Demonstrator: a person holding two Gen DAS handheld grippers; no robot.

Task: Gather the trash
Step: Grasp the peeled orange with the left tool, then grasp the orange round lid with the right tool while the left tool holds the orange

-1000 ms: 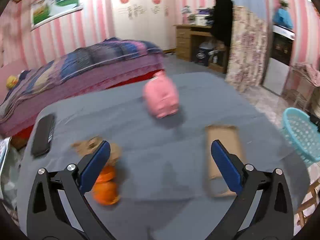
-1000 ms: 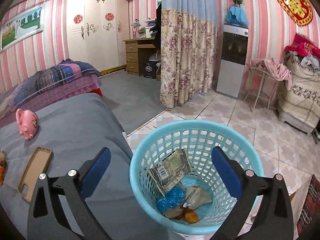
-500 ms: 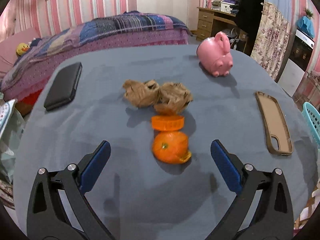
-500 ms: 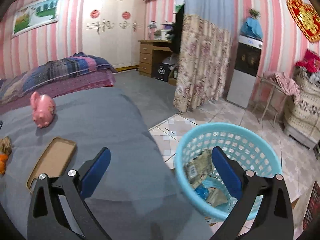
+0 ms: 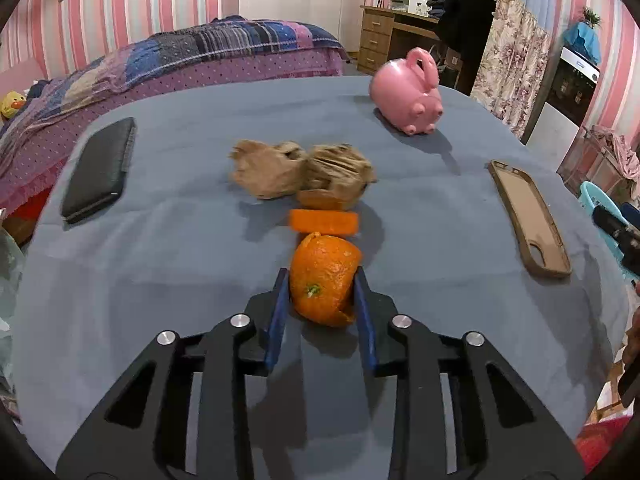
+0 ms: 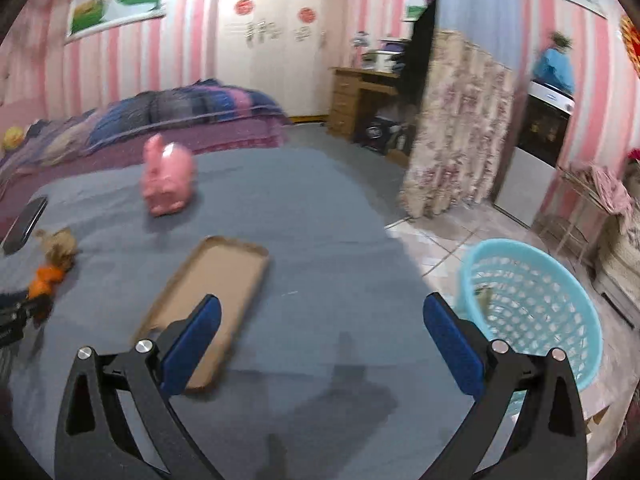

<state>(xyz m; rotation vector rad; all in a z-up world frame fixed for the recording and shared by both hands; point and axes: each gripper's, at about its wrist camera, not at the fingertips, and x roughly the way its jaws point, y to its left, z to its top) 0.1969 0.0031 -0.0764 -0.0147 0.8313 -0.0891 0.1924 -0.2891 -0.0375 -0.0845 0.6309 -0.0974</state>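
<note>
At the bench's left edge lies a black wallet, with open grey cloth between it and the trash in the middle. There the left hand-held gripper, tilted downward, is closing its blue pads on the orange peel; two crumpled paper wads lie just behind. Farther right rests a brown phone case. The right hand-held gripper hangs wide open and empty above the bench's right edge, near the blue basket on the floor.

I see pink-and-white striped walls, a bed with a plaid purple-blue blanket, a wooden desk and a floral curtain.
</note>
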